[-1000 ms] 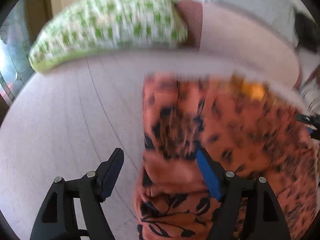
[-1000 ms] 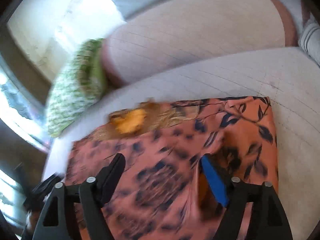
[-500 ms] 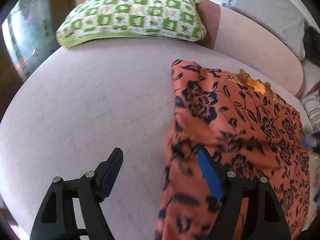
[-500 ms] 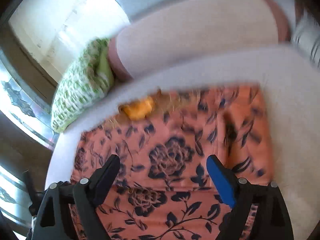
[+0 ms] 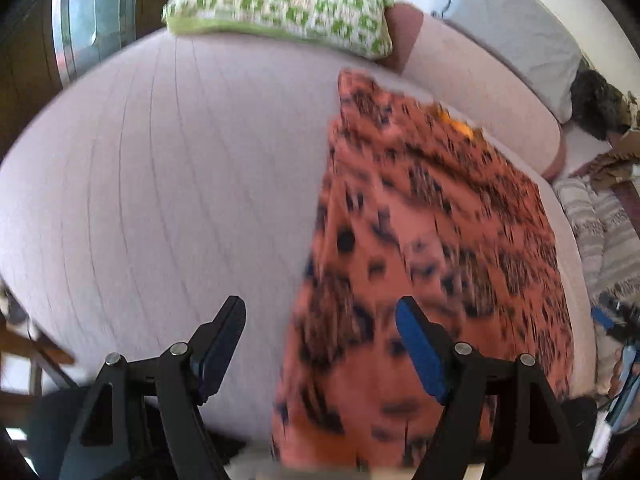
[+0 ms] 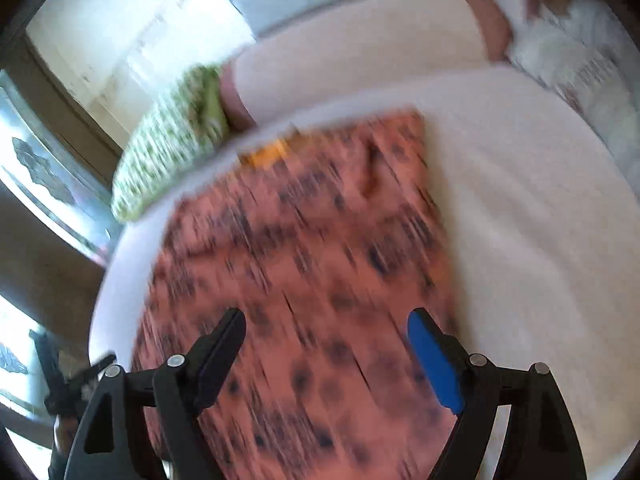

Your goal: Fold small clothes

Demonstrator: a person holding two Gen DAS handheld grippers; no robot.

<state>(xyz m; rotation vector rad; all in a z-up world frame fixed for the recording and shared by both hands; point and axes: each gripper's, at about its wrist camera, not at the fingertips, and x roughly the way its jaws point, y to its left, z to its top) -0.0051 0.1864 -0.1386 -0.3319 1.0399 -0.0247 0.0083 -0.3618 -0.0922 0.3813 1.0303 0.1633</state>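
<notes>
Step in hand, as judged: between folds, both claws clear of the cloth. Left claw [image 5: 320, 344] stood open and empty above the bed [image 5: 168, 184]; the orange floral garment [image 5: 432, 240] lay flat on the bed, its left edge beneath the claw's blue pad. Right claw [image 6: 326, 350], jaws just narrowed slightly but open, nothing between them, hung over the garment's near right part. Next move likely calls for descending onto an edge to pinch and fold.

An orange floral garment [image 5: 432, 248] lies flat on the pale bed [image 5: 168, 184]; the left claw [image 5: 320, 344] hovers open above its edge.
</notes>
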